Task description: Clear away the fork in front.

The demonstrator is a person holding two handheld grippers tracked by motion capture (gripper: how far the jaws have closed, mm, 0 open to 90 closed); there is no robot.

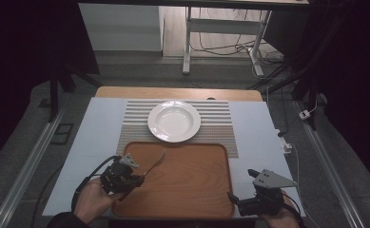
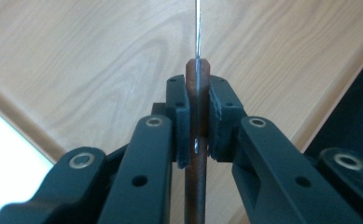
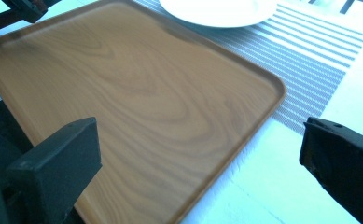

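While the left gripper (image 1: 134, 179) hung over the near-left corner of the wooden tray (image 1: 192, 190), it had a fork (image 1: 155, 161) clamped by its brown handle, and the left gripper view made the grip really obvious: both pads squeezed flat on the handle's sides, the metal stem running straight out ahead between them. My guess is it was pinched low on the handle so the whole business end stuck out free, which would make it easy to lay down somewhere without the jaws getting in the way.

The fork's long axis ran diagonally across the tray, handle toward the person's left hand (image 1: 94, 202) and tines pointing away and to the right, roughly at the white plate (image 1: 174, 121) sitting on the striped placemat (image 1: 220, 128) just past the tray. It looked held above the wood rather than resting on it, though I couldn't say that for sure.

The right gripper (image 1: 242, 186) was parked at the tray's near-right corner with its jaws spread as wide as they go and nothing between them. In its own view the tray sat bare in the gap. Looked like it was just waiting off to the side, out of the fork's path.
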